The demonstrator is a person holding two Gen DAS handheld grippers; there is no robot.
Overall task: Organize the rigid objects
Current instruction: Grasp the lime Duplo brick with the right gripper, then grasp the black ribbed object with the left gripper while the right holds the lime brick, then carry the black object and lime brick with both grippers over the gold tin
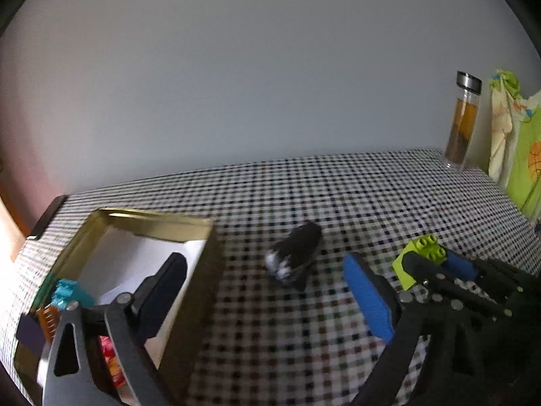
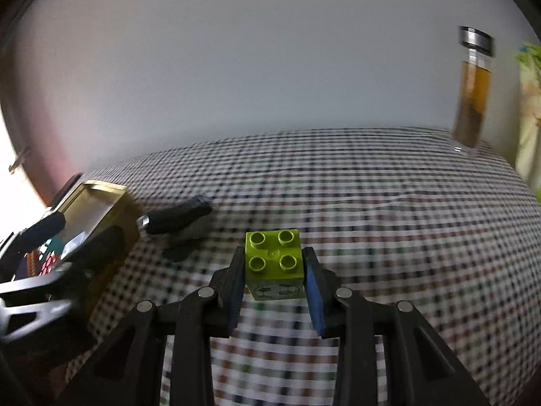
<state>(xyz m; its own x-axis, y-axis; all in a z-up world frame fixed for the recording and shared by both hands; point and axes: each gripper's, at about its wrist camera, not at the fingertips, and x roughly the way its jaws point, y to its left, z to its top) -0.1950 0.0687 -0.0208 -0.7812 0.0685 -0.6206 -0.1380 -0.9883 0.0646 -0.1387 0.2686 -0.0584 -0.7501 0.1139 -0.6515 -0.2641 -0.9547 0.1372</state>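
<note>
In the left wrist view the left gripper, its jaws apart and empty, stands beside the gold tin at lower left, while in the right wrist view the right gripper is clamped on the green brick at centre, with the tin far to its left.

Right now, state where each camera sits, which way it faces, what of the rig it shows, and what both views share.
Left wrist: on the left gripper, facing down across the checkered tablecloth and gold tin; own open fingers and the right gripper show.
Right wrist: on the right gripper, shut on the green brick; left gripper at left.
Shared: brick, tin, black object, glass bottle.
</note>
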